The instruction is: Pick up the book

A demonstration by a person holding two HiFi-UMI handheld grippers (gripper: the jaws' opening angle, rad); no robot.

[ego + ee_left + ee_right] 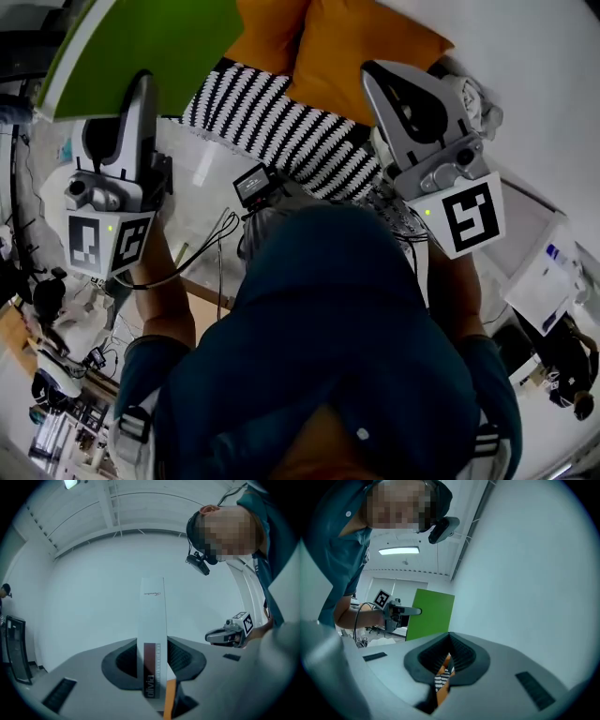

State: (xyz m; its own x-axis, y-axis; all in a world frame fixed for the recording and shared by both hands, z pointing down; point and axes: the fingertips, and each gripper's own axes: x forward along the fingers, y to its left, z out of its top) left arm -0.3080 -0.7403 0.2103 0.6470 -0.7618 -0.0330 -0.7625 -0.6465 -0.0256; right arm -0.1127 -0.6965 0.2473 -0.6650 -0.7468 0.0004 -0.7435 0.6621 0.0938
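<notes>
- Book (pixel 150 42), one: flat, hard green cover, white spine with a brown band. It is lifted clear of the bedding at the upper left of the head view and pinched in the left claw.
- Left gripper (pixel 141 89), one: grey, two-jawed. Its jaws are clamped on the book's spine, one on either side, and the spine stands upright between them in the left gripper view.
- Right gripper (pixel 380 80), one: grey, two-jawed. Its jaws are pressed together at the tips with nothing between them, and it is held over the cushions, well apart from the book.
- Marker cubes, two: one white cube with black squares on each gripper.
- Orange fabric cushions (pixel 361 47), two: they lie side by side at the top of the head view.
- Black-and-white striped textile (pixel 281 127), one: it lies just below the orange cushions and touches them.
- Person in a teal shirt (pixel 328 328), one: a hand holds each gripper.
</notes>
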